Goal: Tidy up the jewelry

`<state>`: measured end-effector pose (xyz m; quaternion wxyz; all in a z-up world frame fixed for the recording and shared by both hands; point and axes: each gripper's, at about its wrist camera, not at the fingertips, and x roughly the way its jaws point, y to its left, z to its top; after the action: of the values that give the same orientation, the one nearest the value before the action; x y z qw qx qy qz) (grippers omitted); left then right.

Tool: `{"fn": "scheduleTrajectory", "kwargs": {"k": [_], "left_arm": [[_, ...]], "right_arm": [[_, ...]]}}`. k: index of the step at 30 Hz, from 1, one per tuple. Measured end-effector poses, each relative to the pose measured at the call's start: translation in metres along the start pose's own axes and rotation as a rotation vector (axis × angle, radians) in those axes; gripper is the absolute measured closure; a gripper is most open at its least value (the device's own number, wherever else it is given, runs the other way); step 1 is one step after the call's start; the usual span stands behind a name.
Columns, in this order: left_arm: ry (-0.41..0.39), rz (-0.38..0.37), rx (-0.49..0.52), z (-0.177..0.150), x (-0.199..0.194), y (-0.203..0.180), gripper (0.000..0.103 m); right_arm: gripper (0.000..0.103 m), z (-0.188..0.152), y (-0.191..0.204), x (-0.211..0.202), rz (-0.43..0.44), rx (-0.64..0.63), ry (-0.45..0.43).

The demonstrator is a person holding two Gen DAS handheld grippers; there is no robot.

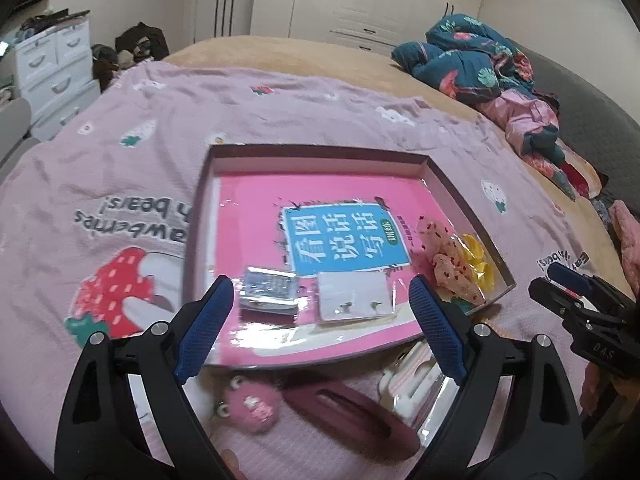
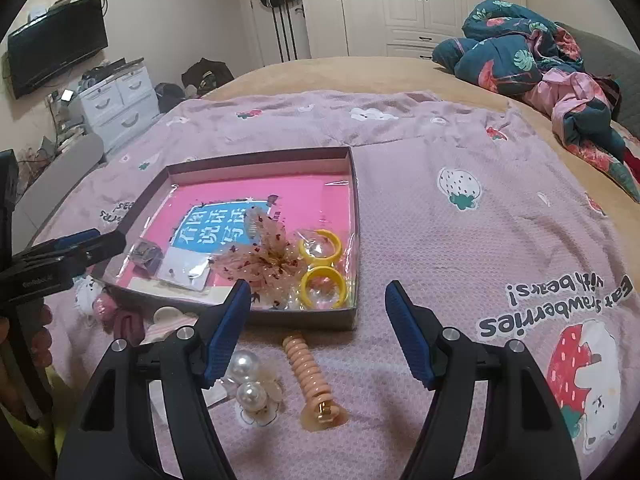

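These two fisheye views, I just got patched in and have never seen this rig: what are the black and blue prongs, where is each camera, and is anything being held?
No robot here: a person holds a two-finger clamp in each hand, and each carries a camera looking along its fingers. The left wrist view shows the left tool; the right wrist view shows the right tool. Each also appears side-on at the edge of the other's picture.

Both tools stand open and hold nothing.

They hover over a pink strawberry blanket on a bed. On it sits a shallow box containing a pink book, two small packets, a speckled flower clip and two yellow hoops. Outside the box, nearer the cameras, lie pearl pieces, a peach hair clip and a dark red hair clip.
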<state>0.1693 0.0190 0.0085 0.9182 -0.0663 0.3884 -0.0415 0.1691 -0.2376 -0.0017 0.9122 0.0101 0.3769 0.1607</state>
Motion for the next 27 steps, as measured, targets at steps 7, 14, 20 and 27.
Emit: {"fn": "scheduleTrajectory", "kwargs": {"k": [7,14,20,27], "left_arm": [[-0.030,0.019,-0.027,-0.002,-0.026,0.014,0.021],[-0.052,0.035,-0.051,-0.007,-0.047,0.028,0.021],[-0.053,0.036,-0.047,-0.015,-0.057,0.031,0.021],[-0.045,0.030,-0.028,-0.026,-0.066,0.030,0.021]], "right_arm": [[0.034,-0.003,0.007,-0.012,0.010,-0.017,-0.012],[0.034,-0.005,0.014,-0.027,0.011,-0.040,-0.024],[0.032,-0.009,0.021,-0.040,0.009,-0.058,-0.035],[0.032,-0.020,0.029,-0.048,0.005,-0.085,-0.029]]}}
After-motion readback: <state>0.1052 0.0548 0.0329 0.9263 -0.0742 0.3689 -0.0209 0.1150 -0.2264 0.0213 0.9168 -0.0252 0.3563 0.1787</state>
